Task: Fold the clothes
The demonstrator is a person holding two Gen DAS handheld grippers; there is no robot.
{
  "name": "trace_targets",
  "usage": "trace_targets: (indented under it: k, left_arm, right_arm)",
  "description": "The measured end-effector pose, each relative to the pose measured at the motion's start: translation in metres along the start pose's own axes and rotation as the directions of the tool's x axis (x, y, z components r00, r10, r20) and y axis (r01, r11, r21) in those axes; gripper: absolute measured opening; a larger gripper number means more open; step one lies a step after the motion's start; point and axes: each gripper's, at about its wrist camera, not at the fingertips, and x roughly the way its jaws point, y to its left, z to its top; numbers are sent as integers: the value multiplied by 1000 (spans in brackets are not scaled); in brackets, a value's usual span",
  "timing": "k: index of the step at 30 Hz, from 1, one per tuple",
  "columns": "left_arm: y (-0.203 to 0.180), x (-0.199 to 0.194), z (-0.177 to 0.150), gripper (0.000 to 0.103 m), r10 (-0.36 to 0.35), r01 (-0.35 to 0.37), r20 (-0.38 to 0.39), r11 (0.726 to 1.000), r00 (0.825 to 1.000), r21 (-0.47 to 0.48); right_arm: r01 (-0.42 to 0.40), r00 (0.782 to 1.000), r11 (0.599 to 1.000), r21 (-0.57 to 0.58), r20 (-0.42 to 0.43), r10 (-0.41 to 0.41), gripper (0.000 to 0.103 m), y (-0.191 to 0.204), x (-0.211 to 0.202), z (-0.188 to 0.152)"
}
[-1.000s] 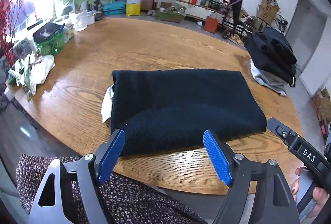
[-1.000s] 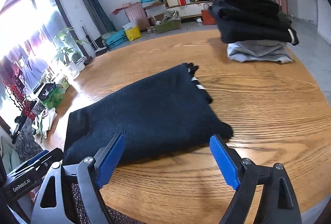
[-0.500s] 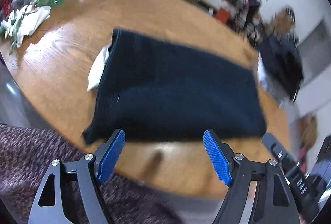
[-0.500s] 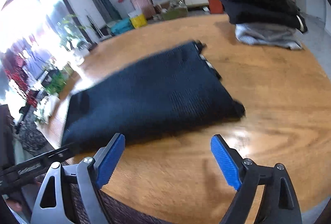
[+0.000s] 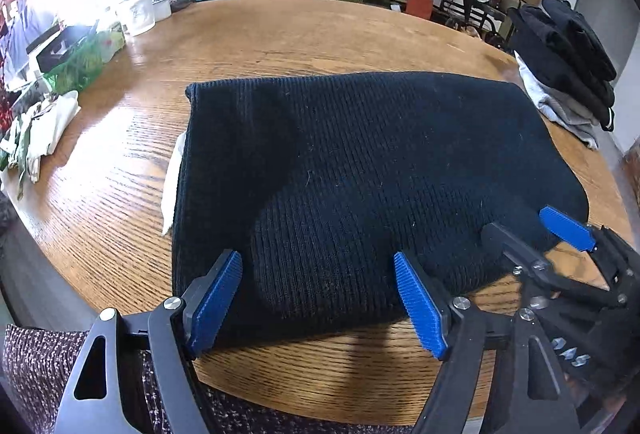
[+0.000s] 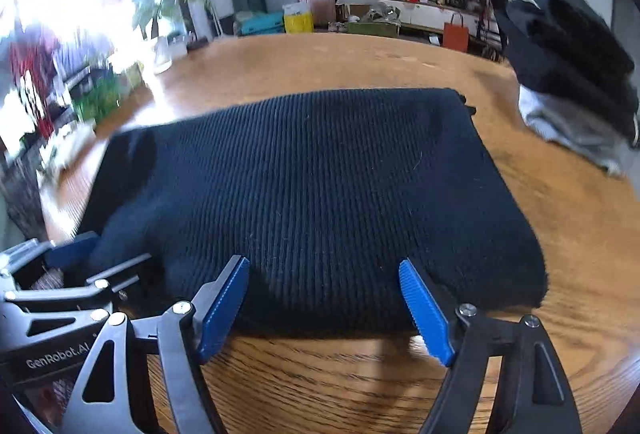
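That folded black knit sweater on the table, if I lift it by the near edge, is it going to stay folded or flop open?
The black sweater will probably flop: it is soft ribbed knit, and its near edge bulges in loose layers. A pinch on the top layer alone would likely peel the fold open. On the glossy wooden table it should slide easily. Both grippers hover open at that edge, the right closing.

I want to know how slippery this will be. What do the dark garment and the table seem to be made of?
Dark garment: seemingly a ribbed knit, soft and matte; fine parallel ridges show. Table: apparently wood or wood veneer, glossy; visible grain and window glare.
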Motion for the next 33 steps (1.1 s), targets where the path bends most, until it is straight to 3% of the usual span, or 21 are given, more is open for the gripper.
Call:
trace_targets:
  k: [4,6,9,11,12,16,22,26,28,31,33]
  left_arm:
    - [16,-4,2,78,-76,76,0,996,997,-47]
    - [28,-12,2,78,-112,111,-4,985,994,-131]
    - [45,-26,-2,78,-173,176,38,944,984,-280]
    - [52,-31,-1,78,-176,184,52,927,983,-327]
    - [54,-33,1,78,-165,173,53,926,985,-337]
    - [42,-34,12,78,-157,162,41,945,987,-283]
    - [15,-21,45,78,-122,115,-28,976,992,-183]
    - [9,-14,52,78,-120,107,-67,978,990,-177]
    - [10,-12,52,78,-120,105,-74,980,990,-171]
    - [16,-5,44,78,-121,99,-116,979,986,-179]
    - [24,-5,34,78,-113,86,-127,976,985,-200]
  right_arm:
    - [-79,997,989,126,12,78,82,-24,-15,1]
    - [-131,991,960,247,5,134,83,-46,-22,-2]
    - [-232,966,868,439,4,257,85,-77,-24,-9]
    - [-286,946,792,540,26,324,85,-92,-21,-14]
    - [-282,946,769,574,31,324,85,-97,-18,-16]
    - [-214,968,740,638,35,250,84,-112,-13,-18]
    - [-217,970,681,700,73,234,84,-117,-8,-16]
    - [-204,974,559,803,112,195,84,-122,-1,-15]
    - [-186,978,560,807,96,187,83,-121,0,-13]
    - [-141,986,639,756,50,158,80,-115,-1,-10]
    - [-132,988,665,735,43,148,81,-112,-2,-11]
